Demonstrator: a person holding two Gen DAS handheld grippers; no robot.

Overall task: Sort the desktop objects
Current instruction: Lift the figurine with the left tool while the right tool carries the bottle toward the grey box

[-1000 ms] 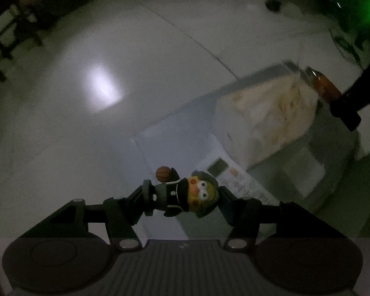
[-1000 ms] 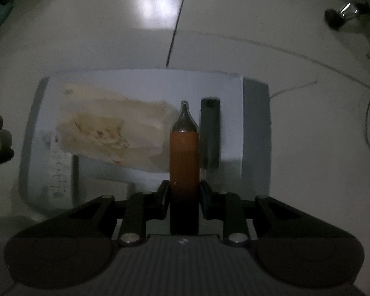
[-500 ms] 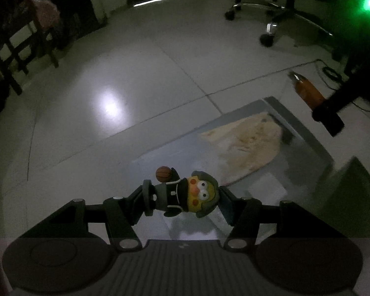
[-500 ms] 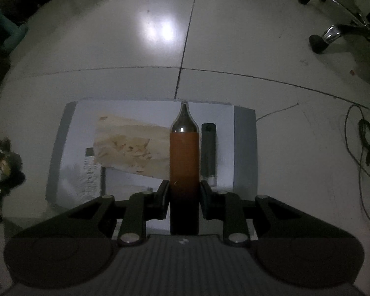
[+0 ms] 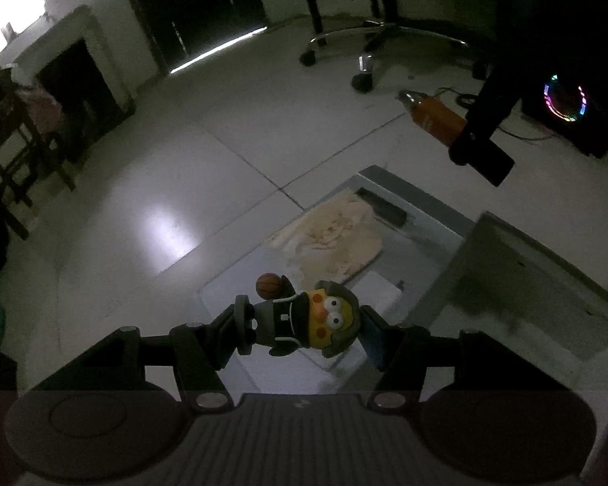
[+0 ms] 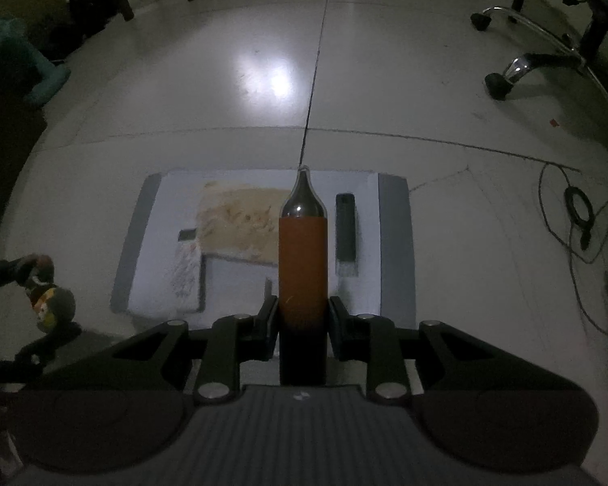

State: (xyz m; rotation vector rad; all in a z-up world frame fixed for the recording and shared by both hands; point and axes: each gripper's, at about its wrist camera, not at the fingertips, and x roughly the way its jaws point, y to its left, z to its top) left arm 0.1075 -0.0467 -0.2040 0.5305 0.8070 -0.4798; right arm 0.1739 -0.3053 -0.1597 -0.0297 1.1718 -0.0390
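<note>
My left gripper (image 5: 304, 324) is shut on a small cartoon figurine (image 5: 304, 318) with a yellow face and a tiny basketball, held sideways between the pads. My right gripper (image 6: 302, 316) is shut on an orange bottle (image 6: 302, 259) with a silver pointed cap, which sticks straight out ahead. Both hang well above a grey mat (image 6: 393, 243) on the floor. In the left wrist view the orange bottle (image 5: 437, 115) and the right gripper show at the upper right. In the right wrist view the figurine (image 6: 46, 303) shows at the far left.
On the mat lie a beige stained cloth (image 6: 239, 218), a dark slim bar (image 6: 345, 227) and a pale calculator-like item (image 6: 184, 267). A grey box (image 5: 527, 283) stands at the right. Office chair wheels (image 6: 502, 81), cables (image 6: 579, 210) and a glowing computer fan (image 5: 563, 99) surround the white tiled floor.
Both grippers have risen away from the mat, which now looks smaller and farther. The left view has tipped up, showing more of the room. Both grips are unchanged.
</note>
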